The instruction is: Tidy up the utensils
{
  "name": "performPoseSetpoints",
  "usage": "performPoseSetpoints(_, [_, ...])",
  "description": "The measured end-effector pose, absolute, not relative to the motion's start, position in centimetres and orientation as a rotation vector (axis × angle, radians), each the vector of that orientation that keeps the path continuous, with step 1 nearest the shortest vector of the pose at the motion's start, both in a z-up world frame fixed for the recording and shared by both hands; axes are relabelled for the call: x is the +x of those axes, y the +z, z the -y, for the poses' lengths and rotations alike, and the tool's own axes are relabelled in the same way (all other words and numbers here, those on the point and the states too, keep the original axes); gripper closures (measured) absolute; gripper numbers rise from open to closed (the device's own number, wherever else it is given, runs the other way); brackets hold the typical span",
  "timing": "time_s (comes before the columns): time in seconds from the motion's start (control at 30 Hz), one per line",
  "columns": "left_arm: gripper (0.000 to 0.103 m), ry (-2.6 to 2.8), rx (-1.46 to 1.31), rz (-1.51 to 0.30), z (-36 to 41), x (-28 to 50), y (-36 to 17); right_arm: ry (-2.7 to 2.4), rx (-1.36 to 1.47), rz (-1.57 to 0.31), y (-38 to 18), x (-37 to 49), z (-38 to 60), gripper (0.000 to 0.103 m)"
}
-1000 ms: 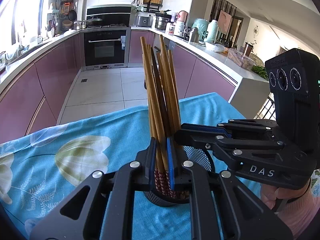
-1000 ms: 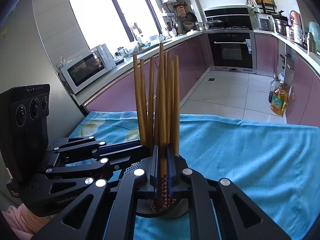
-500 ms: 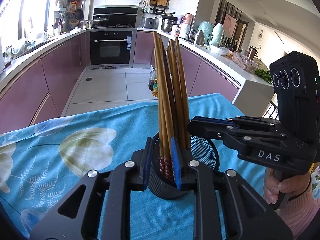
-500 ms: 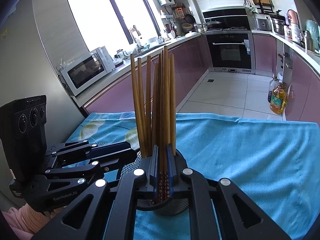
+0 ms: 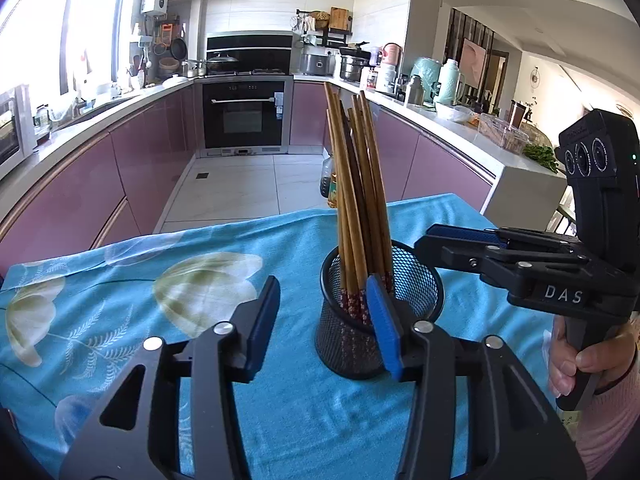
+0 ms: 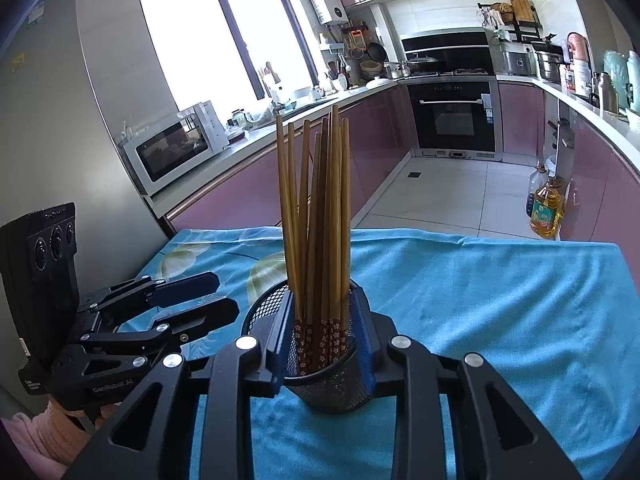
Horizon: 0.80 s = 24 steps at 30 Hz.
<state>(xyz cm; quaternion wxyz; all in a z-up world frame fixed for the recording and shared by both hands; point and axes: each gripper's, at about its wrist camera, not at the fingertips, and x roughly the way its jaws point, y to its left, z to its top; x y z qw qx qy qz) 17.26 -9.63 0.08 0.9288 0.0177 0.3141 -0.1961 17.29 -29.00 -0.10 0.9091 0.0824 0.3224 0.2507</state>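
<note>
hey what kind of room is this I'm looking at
A home kitchen, most likely: a built-in oven, a microwave on the counter, and chopsticks standing in a mesh holder on a cloth-covered table.

chopstick (image 6: 316, 240) tips hidden in mesh holder (image 6: 332, 384)

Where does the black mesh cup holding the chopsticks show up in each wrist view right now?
Left wrist view: the mesh cup stands right of centre on the blue cloth, beside the left tool's right finger.
Right wrist view: the mesh cup sits at lower centre, between the right tool's fingers.
Shared landmark: the built-in oven at the far end of the kitchen.
</note>
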Motion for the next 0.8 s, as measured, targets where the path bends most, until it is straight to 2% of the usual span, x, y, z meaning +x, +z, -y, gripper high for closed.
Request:
performPoseSetpoints(0.07, [0.050,-0.385,0.040,-0.631,9.3,16.6,0.2,0.509,0.170,-0.657,-0.1,16.8,29.1,0.066])
performPoseSetpoints(0.2, [0.035,-0.359,0.038,-0.605,8.4,15.1,0.3,0.486,0.160,-0.633,0.0,15.7,29.3,0.051])
performPoseSetpoints(0.23, [0.028,-0.353,0.039,-0.597,8.2,14.7,0.3,0.478,0.158,-0.624,0.0,15.4,29.3,0.046])
performPoseSetpoints(0.3, [0.021,-0.336,0.040,-0.574,7.8,13.7,0.5,0.460,0.148,-0.601,0.0,14.7,29.3,0.042])
performPoseSetpoints(0.4, [0.006,-0.303,0.039,-0.536,7.0,12.3,0.7,0.429,0.133,-0.563,-0.1,13.5,29.2,0.027])
performPoseSetpoints(0.47, [0.006,-0.287,0.034,-0.518,6.6,11.4,0.8,0.414,0.112,-0.543,-0.2,12.7,29.0,0.022])
performPoseSetpoints(0.53, [0.006,-0.269,0.024,-0.508,6.1,10.7,0.8,0.392,0.102,-0.526,-0.5,12.0,28.9,0.011])
performPoseSetpoints(0.63, [0.006,-0.229,0.013,-0.488,5.4,9.8,0.8,0.358,0.086,-0.493,-0.9,11.1,28.6,0.007])
performPoseSetpoints(0.8, [0.006,-0.177,-0.011,-0.450,4.3,8.3,0.4,0.302,0.067,-0.422,-1.4,9.6,28.3,0.007])
